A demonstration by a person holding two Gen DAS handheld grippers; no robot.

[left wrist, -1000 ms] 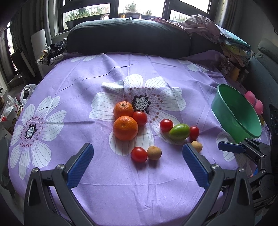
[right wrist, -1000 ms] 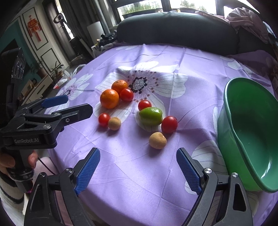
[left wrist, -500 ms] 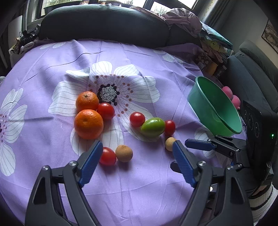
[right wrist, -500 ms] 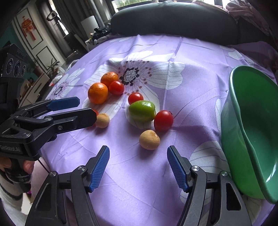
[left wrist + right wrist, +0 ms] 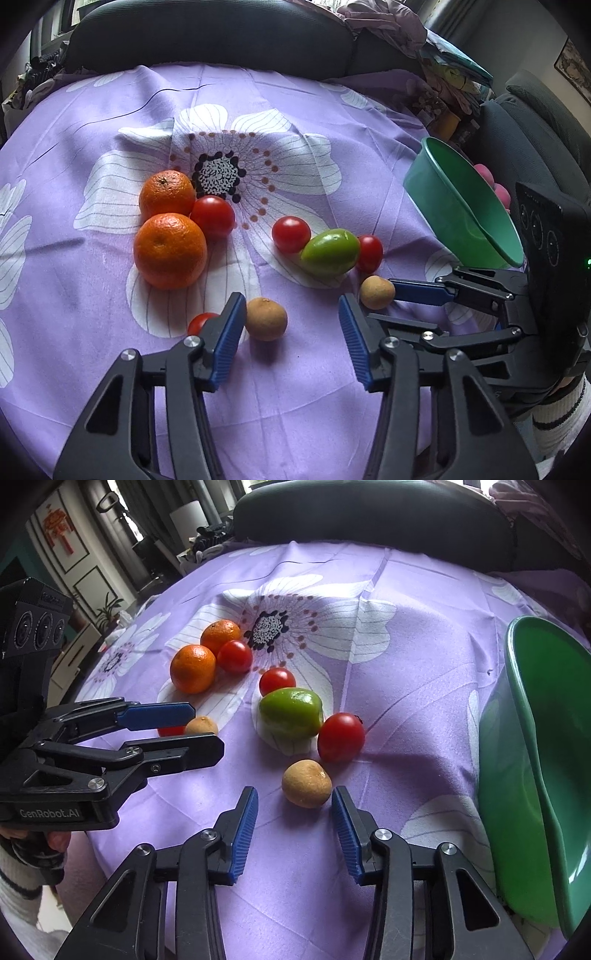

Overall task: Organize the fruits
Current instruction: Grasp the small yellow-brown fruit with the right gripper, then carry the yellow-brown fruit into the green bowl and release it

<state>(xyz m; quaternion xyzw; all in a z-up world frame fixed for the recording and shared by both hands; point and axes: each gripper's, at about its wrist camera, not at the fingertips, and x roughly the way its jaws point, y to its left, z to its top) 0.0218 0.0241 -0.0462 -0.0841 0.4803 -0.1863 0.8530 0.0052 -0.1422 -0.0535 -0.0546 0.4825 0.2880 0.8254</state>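
Flanking tan fruit, right gripper open

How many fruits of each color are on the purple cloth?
Orange: 2, the back orange and front orange
Red: 4, the tomatoes
Green: 1, the green fruit
Tan: 2, the small brown fruits
Total: 9

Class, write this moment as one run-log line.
left gripper: open, near brown fruit | right gripper: open, near second brown fruit | green bowl: no fruit visible
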